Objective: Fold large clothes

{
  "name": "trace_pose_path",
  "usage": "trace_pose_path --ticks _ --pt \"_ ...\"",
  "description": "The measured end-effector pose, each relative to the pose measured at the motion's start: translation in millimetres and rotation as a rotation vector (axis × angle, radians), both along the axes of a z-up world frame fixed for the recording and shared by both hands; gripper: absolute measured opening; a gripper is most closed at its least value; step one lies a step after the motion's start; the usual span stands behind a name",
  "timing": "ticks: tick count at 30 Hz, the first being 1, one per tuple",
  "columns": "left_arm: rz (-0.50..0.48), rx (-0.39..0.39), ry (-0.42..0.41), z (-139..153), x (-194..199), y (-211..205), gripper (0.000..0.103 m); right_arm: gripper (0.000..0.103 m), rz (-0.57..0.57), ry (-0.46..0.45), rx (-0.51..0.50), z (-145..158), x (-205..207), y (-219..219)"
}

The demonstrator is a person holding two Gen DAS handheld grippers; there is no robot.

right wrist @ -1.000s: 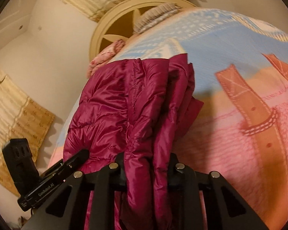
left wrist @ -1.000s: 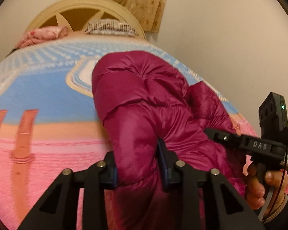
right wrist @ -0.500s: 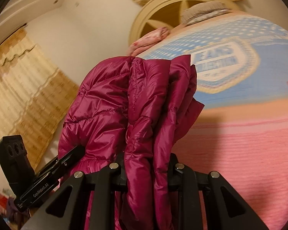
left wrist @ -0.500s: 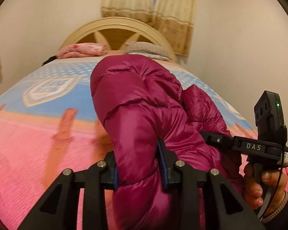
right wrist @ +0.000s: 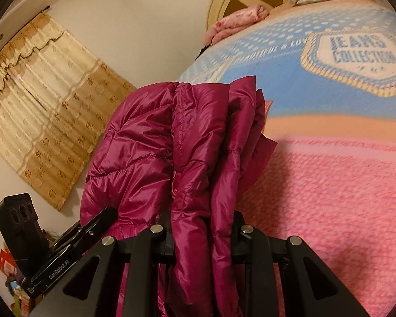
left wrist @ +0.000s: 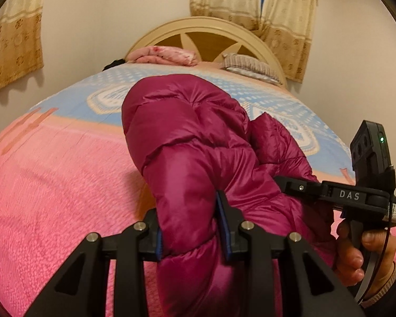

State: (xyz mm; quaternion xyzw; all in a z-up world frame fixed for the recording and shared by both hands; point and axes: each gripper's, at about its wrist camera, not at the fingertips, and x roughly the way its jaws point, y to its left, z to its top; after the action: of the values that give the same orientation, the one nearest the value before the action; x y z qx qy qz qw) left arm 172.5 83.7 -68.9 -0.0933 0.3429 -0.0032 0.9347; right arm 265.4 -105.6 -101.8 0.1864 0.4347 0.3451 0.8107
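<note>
While both my grippers were clamped on the magenta puffer jacket, it hung bunched between them above the bed, its far end out toward 12 o'clock in both views.

Left gripper: jaws pinched tight on a thick quilted fold, blue pads pressed into the fabric on either side. Jacket bulged up and forward from the grip, more of it sagging below the jaws at 6 o'clock.

Right gripper: jaws closed on several stacked layers of the same jacket, folds running edge-on up to 12 o'clock. Seam stitching showed on the middle layer.

Each view caught the other unit: right gripper at 3 o'clock in the left wrist view, my right hand on its handle, jacket touching its front end; left gripper at 8 o'clock in the right wrist view, partly behind jacket fabric.

Bed cover: pink textured zone near me, peach band, then blue section with a badge print reading "JEANS COLLECTION". At the head end, 12 o'clock, a folded pink blanket and a striped pillow sat against the cream arched headboard. Beige patterned curtains hung on the wall behind, another curtain at 9 o'clock in the right wrist view.

Couldn't tell whether the jacket's lower edge touched the bed.
</note>
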Motion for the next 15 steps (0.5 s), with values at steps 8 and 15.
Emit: trace_pose_path --ticks 8,15 --pt "0.028 -0.015 0.046 -20 2 8 0.039 0.023 0.014 0.025 -0.017 -15 6 11" --pt "0.06 0.0 0.068 -33 -3 15 0.059 0.024 0.006 0.049 -0.019 -28 9 6"
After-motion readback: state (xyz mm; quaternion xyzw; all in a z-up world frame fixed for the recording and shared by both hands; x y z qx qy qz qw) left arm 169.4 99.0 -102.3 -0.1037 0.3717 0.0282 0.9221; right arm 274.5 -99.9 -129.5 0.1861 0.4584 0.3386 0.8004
